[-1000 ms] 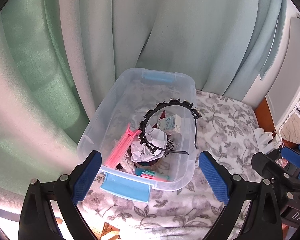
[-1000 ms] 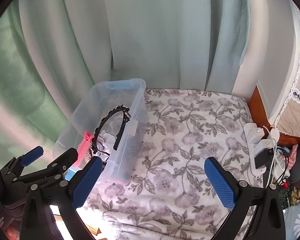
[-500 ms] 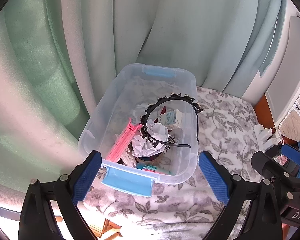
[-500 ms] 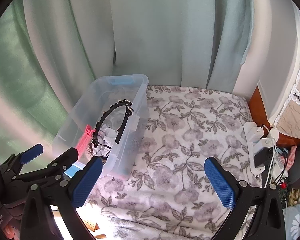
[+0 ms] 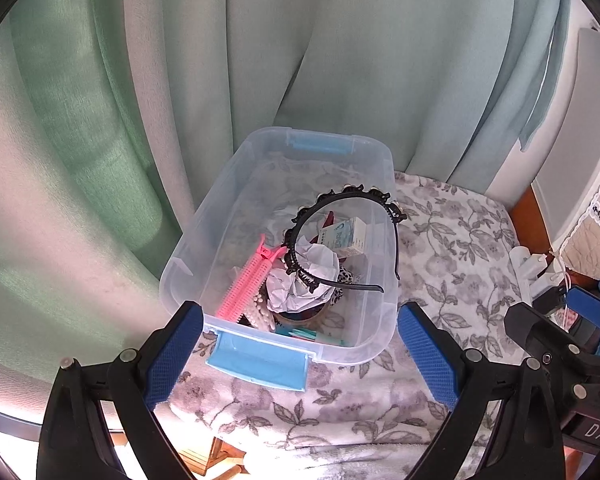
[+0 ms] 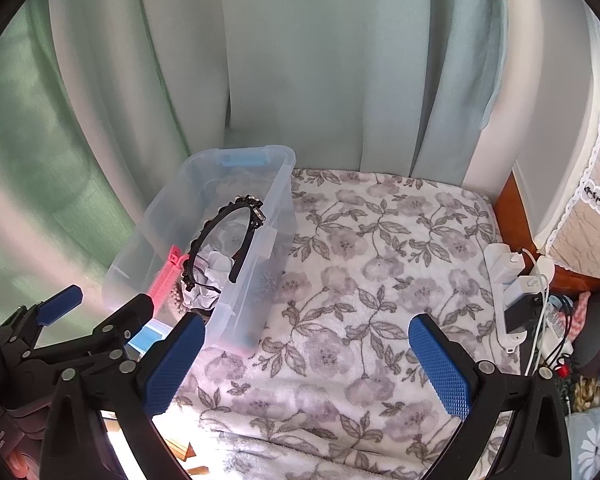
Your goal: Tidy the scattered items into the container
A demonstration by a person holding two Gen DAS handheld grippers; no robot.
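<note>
A clear plastic bin [image 5: 220,208] with blue latches stands on the floral blanket by the curtain. It holds a black headband [image 5: 340,196], a pink comb [image 5: 248,280], crumpled white paper [image 5: 312,268], a small white box [image 5: 344,236] and other small items. The headband arches over the bin's right rim. My left gripper [image 5: 300,356] is open and empty, just in front of the bin's near end. My right gripper [image 6: 308,360] is open and empty above the blanket, right of the bin [image 6: 156,216]. The left gripper [image 6: 96,300] also shows in the right wrist view.
The floral blanket [image 6: 380,272] covers the surface. Green curtains [image 5: 100,120] hang behind and left of the bin. A white power strip with chargers and cables [image 6: 516,292] lies at the blanket's right edge. A wooden frame [image 6: 508,208] and a quilted cover stand at the right.
Both grippers have drawn back and up from the bin, so it sits farther away in both views. Both stay open and empty. The bin's contents have not moved.
</note>
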